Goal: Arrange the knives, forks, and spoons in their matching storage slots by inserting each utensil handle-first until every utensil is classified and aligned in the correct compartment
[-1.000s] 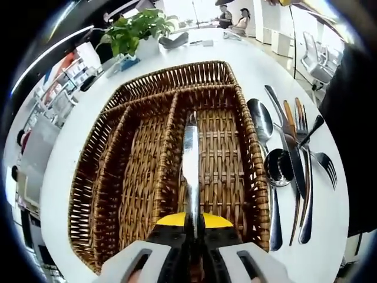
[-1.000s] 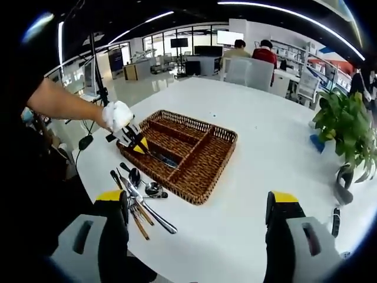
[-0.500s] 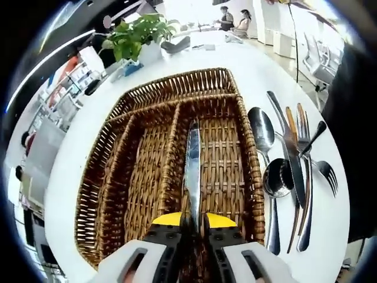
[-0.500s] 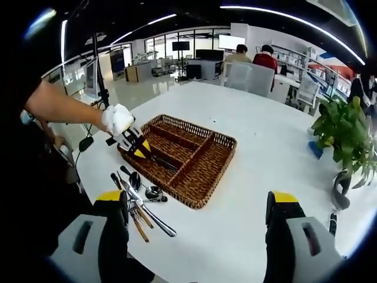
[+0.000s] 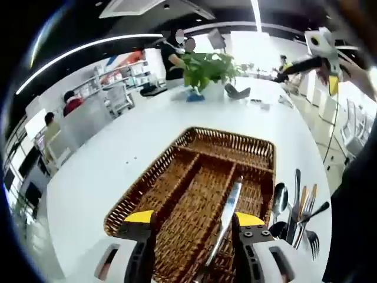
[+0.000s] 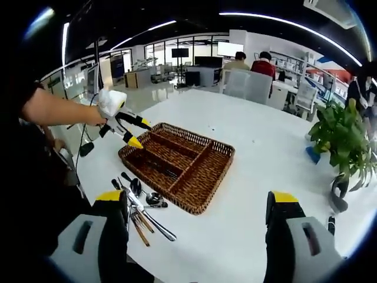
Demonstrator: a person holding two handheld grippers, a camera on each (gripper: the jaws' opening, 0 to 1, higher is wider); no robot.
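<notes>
Knife [image 5: 226, 219] lies in the basket [image 5: 177, 154] between the spread left gripper [image 5: 193, 219].

Bright open office: white round table [image 6: 259, 153], potted plant [image 6: 343, 138], ceiling light strips [image 6: 283, 20], distant desks.

We see a round white table [image 6: 253, 147] carrying everything. A wicker tray [image 6: 203, 171] with several compartments rests directly on it, and we take that tray as our landmark. Just beside the tray, along one long side toward the table's edge, a loose pile of cutlery [image 6: 141, 203] lies on the bare top: spoons, forks and knives overlapping. Well apart from the tray, near the far rim, a potted plant [image 5: 209, 73] stands on the table, with a few small dark items close by that we cannot identify.
</notes>
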